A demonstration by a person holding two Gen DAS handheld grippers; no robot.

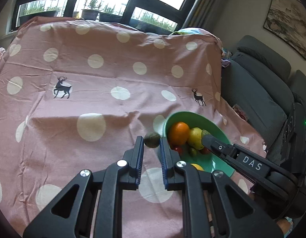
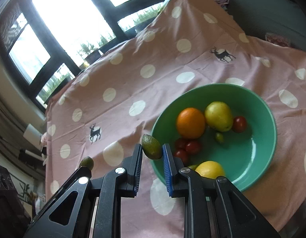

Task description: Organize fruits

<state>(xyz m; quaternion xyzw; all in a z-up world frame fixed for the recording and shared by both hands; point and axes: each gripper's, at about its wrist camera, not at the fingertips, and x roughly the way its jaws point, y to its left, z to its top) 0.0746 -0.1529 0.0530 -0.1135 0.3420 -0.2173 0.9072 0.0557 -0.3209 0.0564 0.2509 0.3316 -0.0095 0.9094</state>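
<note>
My left gripper [image 1: 151, 142] is shut on a small green olive-like fruit [image 1: 152, 140], held above the pink cloth just left of the green bowl [image 1: 209, 162]. My right gripper [image 2: 153, 149] is shut on a similar green fruit [image 2: 151, 147] beside the green bowl's [image 2: 252, 154] left rim. The bowl holds an orange [image 2: 190, 123], a yellow-green pear [image 2: 218, 116], cherry tomatoes [image 2: 193, 146], a tiny green fruit [image 2: 219, 137] and a lemon [image 2: 209, 168]. In the left wrist view the right gripper [image 1: 205, 137] hangs over the bowl. The left gripper [image 2: 86, 167] shows at lower left with its fruit [image 2: 86, 162].
A pink tablecloth [image 1: 93, 79] with white dots and deer prints covers the table. A grey sofa [image 1: 258, 87] stands to the right, and windows with potted plants [image 1: 91, 13] lie beyond the far edge. A framed picture [image 1: 290, 21] hangs on the wall.
</note>
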